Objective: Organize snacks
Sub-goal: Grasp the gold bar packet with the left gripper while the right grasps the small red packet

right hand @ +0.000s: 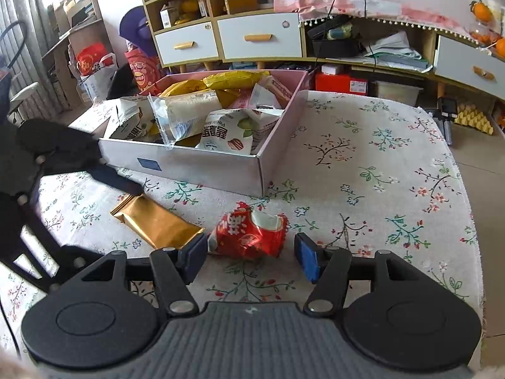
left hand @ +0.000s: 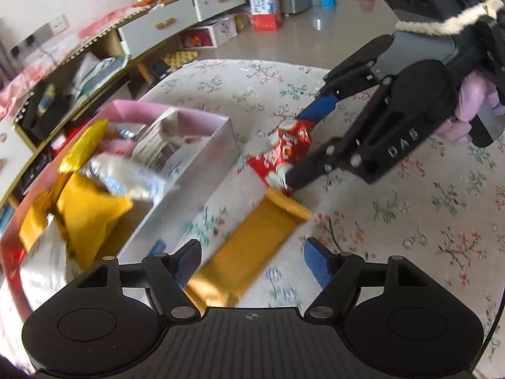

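Both tongs open over the floral tablecloth point(right hand: 363, 158), cluttered cabinets point(right hand: 258, 36) behind.

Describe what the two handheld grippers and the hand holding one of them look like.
Both are black plastic linkage frames with silver pivot screws, round side discs and a ribbed grey centre plate. The left gripper and right gripper carry blue pads on their fingers. The right one bears white letters "DAS", a pale cord tied round its body and a small green light. The hand wears a lilac glove.

The right gripper point(right hand: 251, 257) stood with jaws apart around a crumpled red snack packet point(right hand: 251, 235) on the flowered tablecloth point(right hand: 363, 164). A gold packet point(right hand: 156, 222) lay just left of it, before the filled pink box point(right hand: 271, 158).
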Motion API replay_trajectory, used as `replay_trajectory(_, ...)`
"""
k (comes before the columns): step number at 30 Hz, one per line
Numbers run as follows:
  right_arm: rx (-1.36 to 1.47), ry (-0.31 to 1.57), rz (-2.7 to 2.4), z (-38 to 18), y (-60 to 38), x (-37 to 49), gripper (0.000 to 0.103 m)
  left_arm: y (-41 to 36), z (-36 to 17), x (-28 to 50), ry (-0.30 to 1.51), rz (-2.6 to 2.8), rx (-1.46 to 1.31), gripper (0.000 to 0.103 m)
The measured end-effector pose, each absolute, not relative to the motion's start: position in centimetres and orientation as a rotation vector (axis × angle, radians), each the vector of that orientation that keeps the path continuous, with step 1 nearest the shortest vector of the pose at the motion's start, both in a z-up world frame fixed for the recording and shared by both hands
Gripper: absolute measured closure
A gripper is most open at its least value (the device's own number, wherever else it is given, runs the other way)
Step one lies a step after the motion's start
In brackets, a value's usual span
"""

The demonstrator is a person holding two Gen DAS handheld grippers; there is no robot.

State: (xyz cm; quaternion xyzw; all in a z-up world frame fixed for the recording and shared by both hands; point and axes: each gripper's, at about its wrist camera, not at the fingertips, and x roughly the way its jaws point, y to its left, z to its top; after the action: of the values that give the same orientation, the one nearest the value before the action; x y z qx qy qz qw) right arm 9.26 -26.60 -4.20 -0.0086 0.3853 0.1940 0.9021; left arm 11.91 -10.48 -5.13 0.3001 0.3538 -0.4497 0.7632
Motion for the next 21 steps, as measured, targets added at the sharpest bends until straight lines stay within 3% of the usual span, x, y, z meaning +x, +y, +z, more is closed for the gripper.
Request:
replay_trajectory(5, -0.015, 0.782, 0.411, -4.4, -26.8, 9.7, 0.041, -10.4, -5.3, 12.6, 0.791, -0.985, 0.619, 0.033)
replay_trajectory(11, -0.032, 0.763, 0.417, -4.7, -26.1, 9.9, 0.038, -8.5, -5.7, 11.2, 0.797, -0.904, 0.451, 0.056)
replay_trajectory(16, -0.064, 0.759, 0.421, -4.6, -25.5, 9.6, 0.042, -7.8, -5.7, 9.9, 0.788, -0.761, 0.363, 0.072)
replay_trajectory(21, -0.070, 0.758, 0.422, -4.6, -25.4, 9.5, 0.047, -7.5, -5.5, 9.5, 0.789, -0.728, 0.348, 0.064)
